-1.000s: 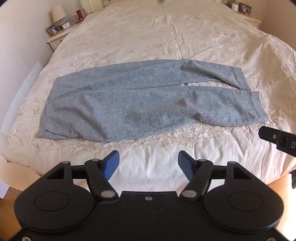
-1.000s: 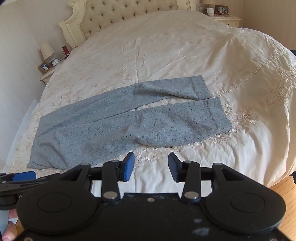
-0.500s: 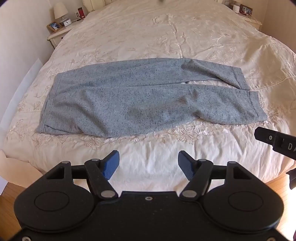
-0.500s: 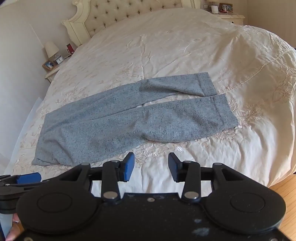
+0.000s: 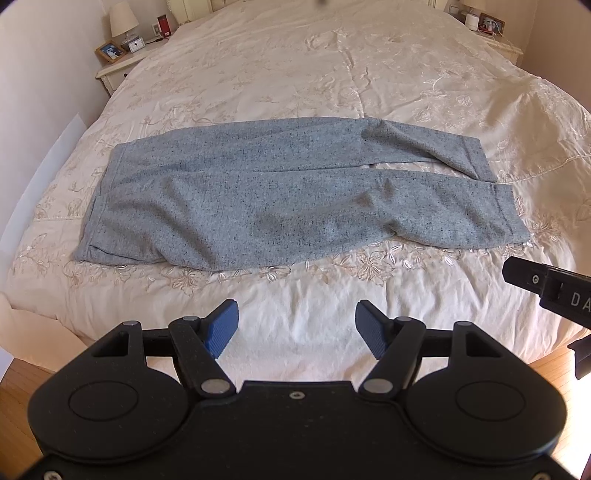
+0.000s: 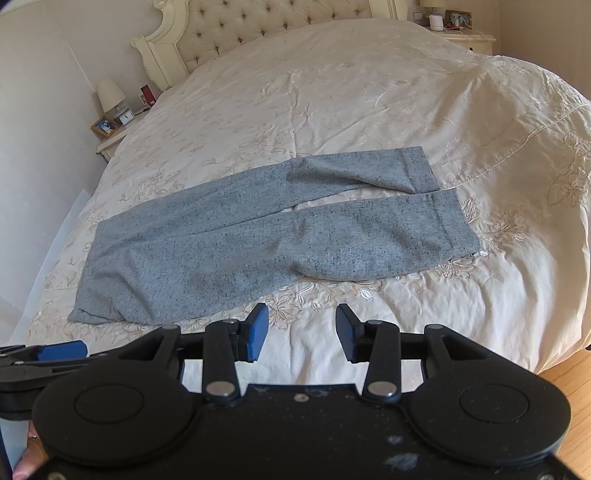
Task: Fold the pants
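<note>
Speckled grey knit pants (image 5: 288, 199) flat on embroidered cream bed (image 5: 332, 74); left claw (image 5: 296, 328), right claw (image 6: 300, 332) spread, empty, near edge.

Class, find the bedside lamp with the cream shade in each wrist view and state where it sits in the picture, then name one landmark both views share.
Left wrist view: the lamp stands at the top left corner, on the nightstand.
Right wrist view: the lamp sits at the left, in the upper part, below the headboard's end.
Shared landmark: the grey pants lying flat on the bed.
</note>
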A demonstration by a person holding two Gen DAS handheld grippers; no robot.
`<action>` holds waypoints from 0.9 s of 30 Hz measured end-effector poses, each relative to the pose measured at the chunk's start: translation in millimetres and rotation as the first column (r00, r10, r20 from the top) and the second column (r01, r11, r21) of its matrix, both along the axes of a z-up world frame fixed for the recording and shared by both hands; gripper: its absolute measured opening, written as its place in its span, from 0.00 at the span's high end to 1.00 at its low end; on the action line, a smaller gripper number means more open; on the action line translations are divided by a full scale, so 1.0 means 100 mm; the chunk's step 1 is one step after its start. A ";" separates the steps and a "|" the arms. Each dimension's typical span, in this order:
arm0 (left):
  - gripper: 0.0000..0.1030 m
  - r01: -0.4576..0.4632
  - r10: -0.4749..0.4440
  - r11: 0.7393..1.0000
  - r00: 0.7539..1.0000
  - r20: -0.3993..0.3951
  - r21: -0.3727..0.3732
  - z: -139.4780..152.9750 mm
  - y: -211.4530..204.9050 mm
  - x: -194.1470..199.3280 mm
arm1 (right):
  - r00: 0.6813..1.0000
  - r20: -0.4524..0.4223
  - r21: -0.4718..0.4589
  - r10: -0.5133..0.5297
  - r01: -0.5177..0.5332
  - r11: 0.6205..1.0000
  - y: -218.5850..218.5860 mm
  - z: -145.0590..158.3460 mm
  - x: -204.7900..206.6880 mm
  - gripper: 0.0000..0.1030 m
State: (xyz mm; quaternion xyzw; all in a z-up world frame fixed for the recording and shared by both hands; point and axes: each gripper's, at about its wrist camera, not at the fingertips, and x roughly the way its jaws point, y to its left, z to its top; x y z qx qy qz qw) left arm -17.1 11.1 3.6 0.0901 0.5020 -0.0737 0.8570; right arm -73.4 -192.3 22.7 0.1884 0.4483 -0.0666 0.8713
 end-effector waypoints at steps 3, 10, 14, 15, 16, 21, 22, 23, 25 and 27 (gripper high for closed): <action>0.30 0.002 -0.002 1.000 1.000 0.000 -0.001 0.00 0.00 0.00 | 1.000 0.002 -0.001 -0.001 0.001 1.000 0.01 0.01 -0.01 0.58; 0.30 0.010 -0.010 1.000 1.000 -0.003 0.002 -0.01 0.00 -0.01 | 1.000 -0.001 0.002 -0.008 0.008 1.000 -0.01 0.01 -0.03 0.58; 0.30 0.004 -0.004 1.000 1.000 -0.001 0.003 -0.02 0.02 -0.01 | 1.000 -0.002 0.003 -0.005 0.005 1.000 0.00 0.00 -0.02 0.58; 0.30 0.003 -0.003 1.000 1.000 -0.002 0.003 -0.02 0.02 0.00 | 1.000 -0.001 0.004 -0.004 0.004 1.000 0.01 0.00 -0.03 0.58; 0.30 0.003 -0.003 1.000 1.000 -0.003 0.003 -0.03 0.03 0.00 | 1.000 -0.001 0.005 -0.001 0.001 1.000 0.01 -0.01 -0.02 0.58; 0.30 0.000 0.000 1.000 1.000 -0.003 0.002 -0.03 0.05 0.01 | 1.000 -0.002 0.005 0.006 -0.006 1.000 0.03 -0.02 -0.01 0.58; 0.30 -0.001 0.001 1.000 1.000 -0.004 0.002 -0.03 0.05 0.02 | 1.000 -0.002 0.005 0.006 -0.006 1.000 0.04 -0.03 0.00 0.58; 0.30 0.000 0.000 1.000 1.000 -0.004 0.002 -0.03 0.05 0.01 | 1.000 -0.003 0.006 0.007 -0.007 1.000 0.04 -0.03 0.00 0.58; 0.30 0.000 0.000 1.000 1.000 -0.008 0.000 -0.04 0.06 0.02 | 1.000 -0.004 0.006 0.009 -0.009 1.000 0.05 -0.04 0.00 0.58; 0.30 0.000 0.000 1.000 1.000 -0.006 0.001 -0.04 0.06 0.02 | 1.000 -0.005 0.006 0.010 -0.010 1.000 0.05 -0.05 0.01 0.58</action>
